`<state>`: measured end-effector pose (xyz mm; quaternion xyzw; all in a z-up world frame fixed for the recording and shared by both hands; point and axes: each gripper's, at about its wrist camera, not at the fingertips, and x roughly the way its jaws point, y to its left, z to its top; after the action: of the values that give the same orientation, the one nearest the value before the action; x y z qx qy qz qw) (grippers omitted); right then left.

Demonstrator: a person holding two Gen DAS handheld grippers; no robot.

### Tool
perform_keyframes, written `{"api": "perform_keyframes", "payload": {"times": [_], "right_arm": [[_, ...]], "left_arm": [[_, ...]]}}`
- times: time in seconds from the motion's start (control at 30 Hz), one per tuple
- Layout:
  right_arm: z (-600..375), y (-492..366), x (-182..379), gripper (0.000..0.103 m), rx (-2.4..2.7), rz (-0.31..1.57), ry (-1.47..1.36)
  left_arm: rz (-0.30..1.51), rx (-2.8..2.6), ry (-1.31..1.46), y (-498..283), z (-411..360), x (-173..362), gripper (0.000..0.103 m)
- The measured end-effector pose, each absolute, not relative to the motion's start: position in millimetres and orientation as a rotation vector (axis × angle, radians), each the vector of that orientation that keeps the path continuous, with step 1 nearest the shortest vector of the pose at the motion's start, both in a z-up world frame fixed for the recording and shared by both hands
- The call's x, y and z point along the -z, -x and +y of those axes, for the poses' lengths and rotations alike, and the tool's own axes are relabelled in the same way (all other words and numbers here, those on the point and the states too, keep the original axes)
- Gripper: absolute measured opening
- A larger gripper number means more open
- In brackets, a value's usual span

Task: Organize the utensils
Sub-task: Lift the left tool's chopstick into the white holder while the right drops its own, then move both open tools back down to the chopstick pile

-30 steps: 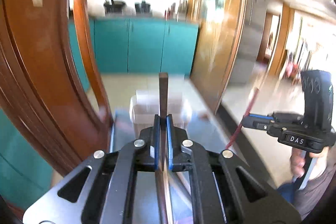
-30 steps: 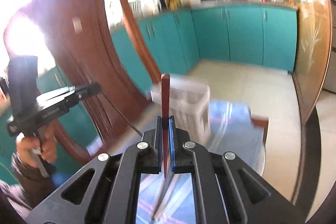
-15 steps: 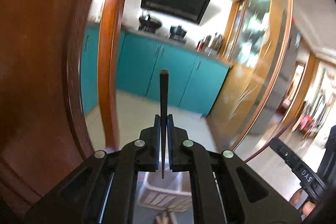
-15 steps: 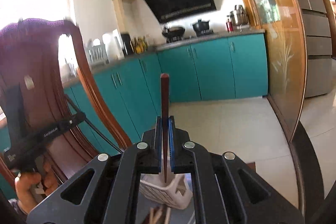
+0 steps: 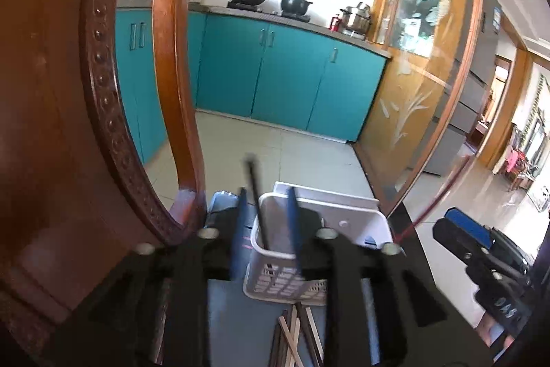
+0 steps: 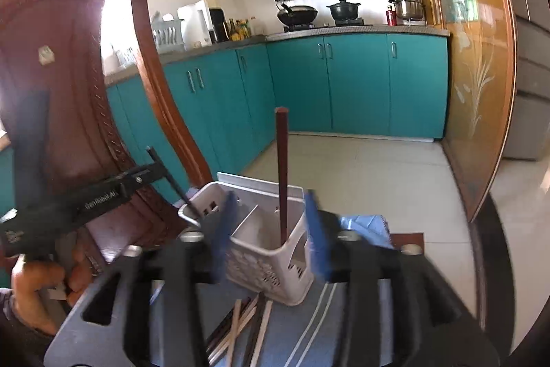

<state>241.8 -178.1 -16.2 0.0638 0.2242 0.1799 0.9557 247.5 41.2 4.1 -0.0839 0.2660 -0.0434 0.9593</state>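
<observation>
Both grippers are opening over the white slotted plastic utensil caddy: my right gripper, low centre of its view, has released a reddish-brown square chopstick, upright between the parted pads with its tip in the caddy. My left gripper likewise frees a slim black chopstick, leaning upper left. Loose wooden chopsticks lie below the caddy, long axes running toward me, nearest either gripper.
</observation>
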Motion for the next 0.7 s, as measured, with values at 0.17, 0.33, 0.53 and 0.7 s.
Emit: {"api": "perform_keyframes", "payload": {"times": [0.17,0.33,0.53,0.7], "right_arm": [[-176.9,-232.9,45.7,0.056,-0.396,0.556,-0.045],[-156.1,-261.9,110.9,0.056,-0.337,0.758,0.062],[-140.7,-282.7,141.9,0.056,-0.3,0.793,0.036],[-144.5,-291.6,155.9,0.056,-0.228,0.821,0.063]], "left_arm": [[0.484,0.035,0.087,-216.9,43.9,1.9,0.044],[0.587,-0.011,0.138,-228.8,54.5,24.2,0.044],[0.608,-0.004,0.112,-236.7,48.5,28.4,0.047],[0.626,0.004,0.101,-237.2,49.0,34.8,0.048]]}}
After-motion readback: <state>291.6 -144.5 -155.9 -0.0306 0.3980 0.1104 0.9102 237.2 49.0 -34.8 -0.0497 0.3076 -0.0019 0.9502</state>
